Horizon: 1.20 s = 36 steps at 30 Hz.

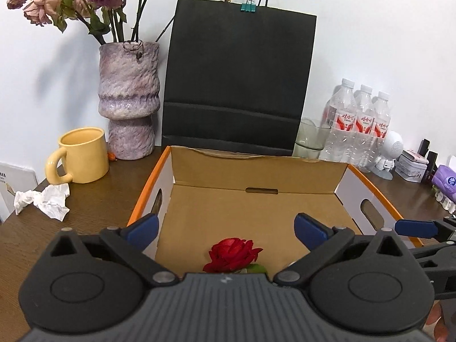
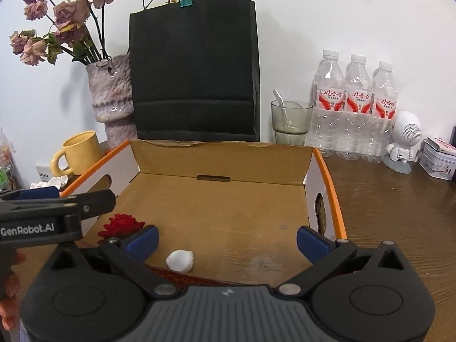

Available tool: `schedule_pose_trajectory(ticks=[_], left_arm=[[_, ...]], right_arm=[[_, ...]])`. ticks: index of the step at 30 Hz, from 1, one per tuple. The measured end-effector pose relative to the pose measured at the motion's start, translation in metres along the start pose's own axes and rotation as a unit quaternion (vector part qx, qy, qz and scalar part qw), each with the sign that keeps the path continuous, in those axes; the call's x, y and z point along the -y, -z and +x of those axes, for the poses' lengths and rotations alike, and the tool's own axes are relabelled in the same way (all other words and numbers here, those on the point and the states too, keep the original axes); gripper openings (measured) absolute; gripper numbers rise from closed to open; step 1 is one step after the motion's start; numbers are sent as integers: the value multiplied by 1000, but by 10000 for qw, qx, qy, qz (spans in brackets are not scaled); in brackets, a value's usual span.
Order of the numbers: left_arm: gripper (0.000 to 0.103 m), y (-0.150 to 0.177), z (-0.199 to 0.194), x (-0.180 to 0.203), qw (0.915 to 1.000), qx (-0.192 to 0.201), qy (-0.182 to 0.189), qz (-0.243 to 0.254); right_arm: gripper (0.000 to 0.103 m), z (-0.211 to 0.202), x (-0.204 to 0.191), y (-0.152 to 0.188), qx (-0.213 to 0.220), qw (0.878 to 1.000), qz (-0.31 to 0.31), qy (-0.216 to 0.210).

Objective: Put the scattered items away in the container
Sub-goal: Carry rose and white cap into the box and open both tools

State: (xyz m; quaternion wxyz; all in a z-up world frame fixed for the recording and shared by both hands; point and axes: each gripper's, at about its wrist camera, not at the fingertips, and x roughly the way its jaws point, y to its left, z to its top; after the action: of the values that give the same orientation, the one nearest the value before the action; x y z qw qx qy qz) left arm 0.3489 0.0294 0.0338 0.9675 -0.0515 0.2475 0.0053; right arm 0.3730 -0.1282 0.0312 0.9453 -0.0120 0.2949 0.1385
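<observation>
An open cardboard box (image 1: 285, 168) with orange rims sits in the middle of the wooden table; it also shows in the right wrist view (image 2: 222, 154). A red rose (image 1: 232, 255) lies inside at its near edge, also seen in the right wrist view (image 2: 122, 225). A white paper ball (image 2: 180, 260) lies on the box floor near the front. My left gripper (image 1: 226, 232) is open and empty above the rose. My right gripper (image 2: 226, 238) is open and empty above the box's front, just right of the ball. A crumpled white tissue (image 1: 42, 201) lies on the table left of the box.
A yellow mug (image 1: 81, 155), a purple vase (image 1: 128, 99) of dried roses and a black paper bag (image 1: 239, 79) stand behind the box. A glass (image 2: 290, 122), three water bottles (image 2: 356, 105), a white figurine (image 2: 404, 139) and a tin (image 2: 440, 159) stand at the right.
</observation>
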Motion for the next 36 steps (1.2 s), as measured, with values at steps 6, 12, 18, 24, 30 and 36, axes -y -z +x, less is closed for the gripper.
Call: schedule_pose_trajectory(ticks=[6, 12, 18, 24, 30, 36], left_arm=[[103, 1, 1, 1, 10000, -41, 11, -4], [103, 1, 0, 0, 10000, -40, -4, -30], [103, -1, -9, -1, 10000, 40, -9, -67], [103, -1, -34, -2, 9997, 159, 64, -149], [103, 8, -69, -2, 9992, 350, 101, -170], [103, 25, -109, 0, 9987, 424, 177, -214]], right_arm=[[103, -1, -4, -1, -10, 10000, -79, -6], [103, -3, -7, -1, 1, 9999, -122, -12], [103, -10, -10, -3, 41, 9998, -190, -7], [103, -32, -20, -3, 163, 9992, -343, -101], [103, -59, -24, 5, 210, 9991, -358, -52], [103, -98, -21, 26, 343, 9991, -259, -23]])
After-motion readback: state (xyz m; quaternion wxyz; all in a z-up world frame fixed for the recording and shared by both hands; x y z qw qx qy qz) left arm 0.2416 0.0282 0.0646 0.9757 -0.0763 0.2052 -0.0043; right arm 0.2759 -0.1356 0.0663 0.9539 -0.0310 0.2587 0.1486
